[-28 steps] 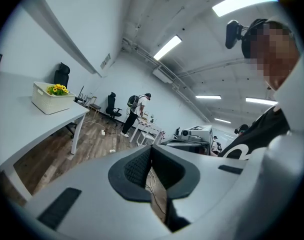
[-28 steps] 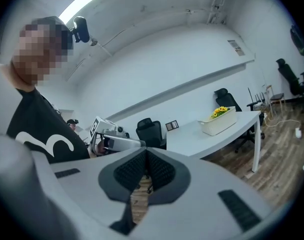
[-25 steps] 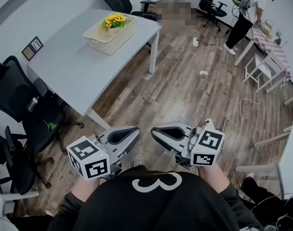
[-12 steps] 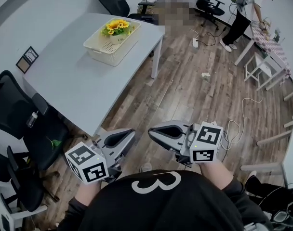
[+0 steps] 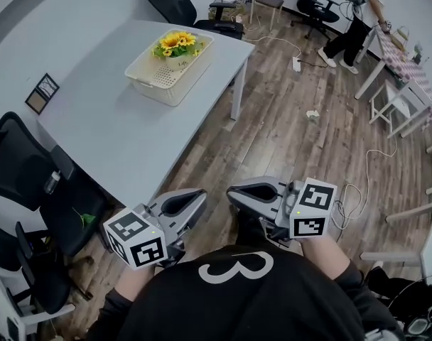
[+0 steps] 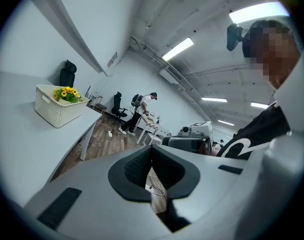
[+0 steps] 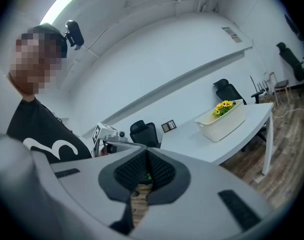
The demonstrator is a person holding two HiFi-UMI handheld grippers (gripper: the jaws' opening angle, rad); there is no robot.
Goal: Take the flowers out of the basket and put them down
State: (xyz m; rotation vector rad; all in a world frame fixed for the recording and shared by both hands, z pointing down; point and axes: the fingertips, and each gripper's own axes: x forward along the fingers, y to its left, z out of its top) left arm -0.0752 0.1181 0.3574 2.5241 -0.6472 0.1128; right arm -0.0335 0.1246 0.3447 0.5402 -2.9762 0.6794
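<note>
Yellow sunflowers (image 5: 176, 43) stand in a cream plastic basket (image 5: 164, 74) at the far end of a light grey table (image 5: 109, 133). Both grippers hang in front of my chest over the wooden floor, well short of the table. My left gripper (image 5: 200, 196) and my right gripper (image 5: 231, 191) are shut and hold nothing, their tips pointing at each other. The left gripper view has its closed pads (image 6: 152, 149) low down, with the basket (image 6: 54, 108) and flowers (image 6: 66, 93) far off to the left. The right gripper view shows the basket (image 7: 223, 122) and flowers (image 7: 223, 106) far off to the right.
Black office chairs (image 5: 28, 180) crowd the table's left side. A small dark frame (image 5: 41, 94) lies on the table. A person (image 5: 358, 13) stands at the back right beside small white tables (image 5: 404, 84). Cables (image 5: 354, 190) trail over the floor on the right.
The table and basket have come closer and lower in the head view. Both grippers moved along with me toward the table, still shut and side by side.
</note>
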